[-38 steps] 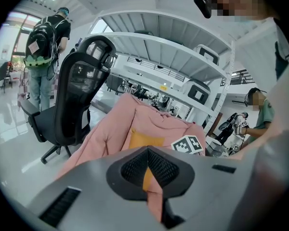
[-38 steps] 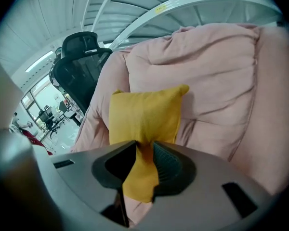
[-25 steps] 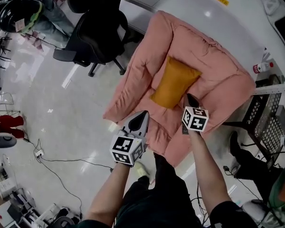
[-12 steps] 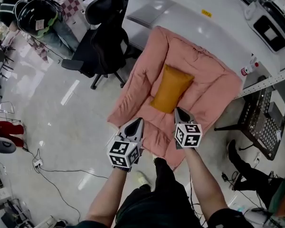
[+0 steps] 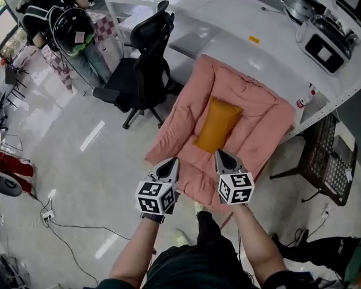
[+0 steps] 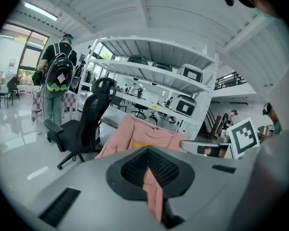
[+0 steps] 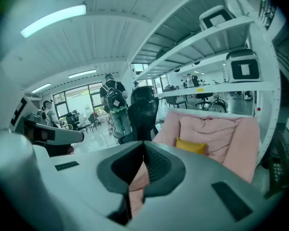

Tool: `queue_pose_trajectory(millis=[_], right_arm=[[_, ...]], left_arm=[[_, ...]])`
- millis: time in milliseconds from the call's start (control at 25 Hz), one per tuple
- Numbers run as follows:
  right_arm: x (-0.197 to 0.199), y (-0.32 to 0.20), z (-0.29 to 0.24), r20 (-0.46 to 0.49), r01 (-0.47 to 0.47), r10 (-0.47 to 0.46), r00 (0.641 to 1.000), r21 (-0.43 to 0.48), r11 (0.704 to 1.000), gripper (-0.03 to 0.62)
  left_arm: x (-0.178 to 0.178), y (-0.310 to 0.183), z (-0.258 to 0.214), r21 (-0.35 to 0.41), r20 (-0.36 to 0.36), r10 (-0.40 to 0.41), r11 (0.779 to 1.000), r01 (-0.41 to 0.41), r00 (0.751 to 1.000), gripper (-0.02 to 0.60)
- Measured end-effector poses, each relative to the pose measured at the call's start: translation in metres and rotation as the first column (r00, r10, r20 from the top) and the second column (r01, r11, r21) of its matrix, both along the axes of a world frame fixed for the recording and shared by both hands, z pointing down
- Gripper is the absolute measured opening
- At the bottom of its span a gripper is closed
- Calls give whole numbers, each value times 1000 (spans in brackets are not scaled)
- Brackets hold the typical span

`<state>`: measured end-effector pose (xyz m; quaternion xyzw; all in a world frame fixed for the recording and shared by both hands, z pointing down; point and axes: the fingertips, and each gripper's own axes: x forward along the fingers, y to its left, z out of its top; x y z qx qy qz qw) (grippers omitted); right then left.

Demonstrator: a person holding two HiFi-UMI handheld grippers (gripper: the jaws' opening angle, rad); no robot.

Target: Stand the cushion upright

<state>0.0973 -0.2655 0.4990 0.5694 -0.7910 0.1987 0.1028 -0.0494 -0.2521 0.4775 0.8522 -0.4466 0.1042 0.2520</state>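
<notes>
Room: pale, glossy floor (image 5: 66,161) with light streaks on it and a thin cable trailing across its near corner.
Cushion's place: ahead of both claws and apart from them. The left claw (image 5: 172,162) and the right claw (image 5: 220,155) hang side by side over the near edge of the padded seat (image 5: 262,116). The cushion (image 5: 217,125) lies beyond, in the seat's hollow, closer to the right claw's line than to the left's.
Cushion: mustard-orange, smooth cloth, plump, oblong with soft corners, its long side running away from the claws.
Padded seat: salmon-pink, quilted in fat rolls, with raised sides and creased seams; it touches the cushion all round.
Beyond: a black office chair (image 5: 138,77) with mesh back and wheeled foot stands just left of the seat. A white desk (image 5: 228,23), smooth and shiny, lies behind it, and a black wire rack (image 5: 328,155) is at the right. A person with a backpack (image 5: 54,11) stands at the far left.
Left claw: grey, tapering to a point, ribbed dark pads; tips together, nothing between them, touching nothing.
Right claw: same build; tips closed on each other, empty, clear of seat and cushion.
</notes>
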Motion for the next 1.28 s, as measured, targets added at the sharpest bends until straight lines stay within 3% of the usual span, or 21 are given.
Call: queue_pose_trajectory(millis=[200,640,1280], right_arm=[[-26,27,-40,6,39,-39,999,54,998,5],[-70,72,-123,-18,99,-98,995,197,975,5],[-84,90,-206,-29,103,-99,995,343,933,5]], left_arm=[[-19,23,-32,8,-7,-18,1000,18,1000,6],[-63,66,-110,116,-21,-76,990,78,997,6],[-143,92,-200,278,-32,-210,937,211,977,6]])
